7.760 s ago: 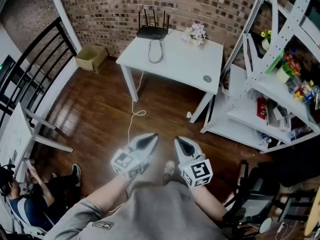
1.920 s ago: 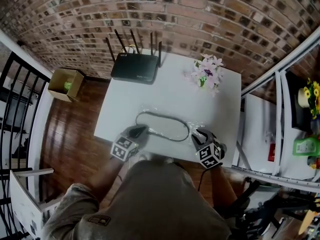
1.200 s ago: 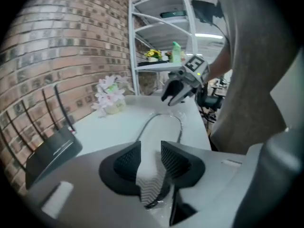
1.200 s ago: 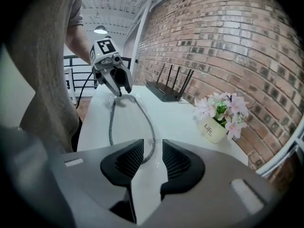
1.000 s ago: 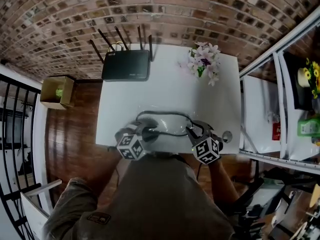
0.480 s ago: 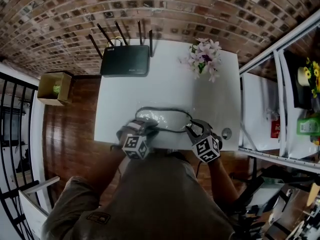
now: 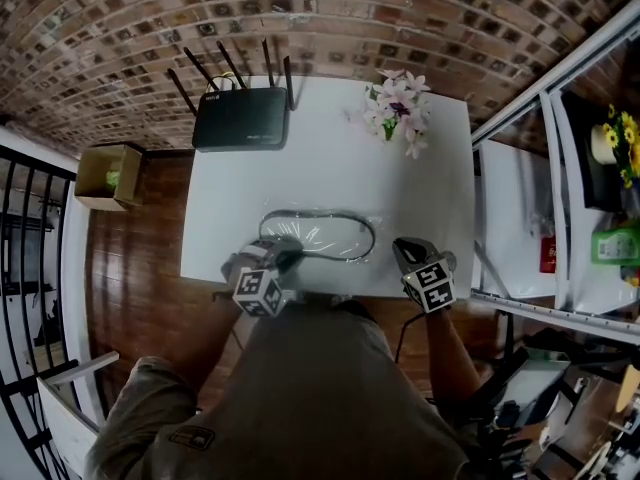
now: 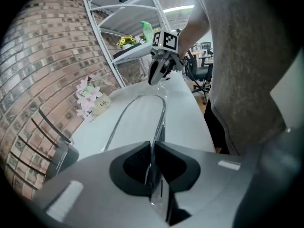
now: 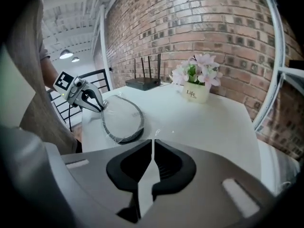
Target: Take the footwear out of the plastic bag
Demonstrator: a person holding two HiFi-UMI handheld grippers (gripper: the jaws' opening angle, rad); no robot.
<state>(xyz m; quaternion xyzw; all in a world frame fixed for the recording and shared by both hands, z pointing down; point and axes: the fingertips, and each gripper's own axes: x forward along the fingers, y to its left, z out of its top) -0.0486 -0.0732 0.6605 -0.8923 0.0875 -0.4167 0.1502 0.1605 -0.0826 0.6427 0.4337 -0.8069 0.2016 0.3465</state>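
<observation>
Ahead of the left gripper (image 7: pixel 285 258), the footwear (image 7: pixel 330 238) lies flat inside the plastic bag (image 7: pixel 300 230) on the white table (image 7: pixel 330 158), the bag's near edge pinched between that gripper's closing jaws, while the right gripper (image 7: pixel 406 249), clear of the bag's right side, closes on nothing.

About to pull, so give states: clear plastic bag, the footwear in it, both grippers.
Clear plastic bag: lying flat on the white table.
Dark-rimmed white footwear: inside the bag.
Left gripper: jaws closing on the bag's film.
Right gripper: jaws closing, nearly together, nothing clearly held.
</observation>
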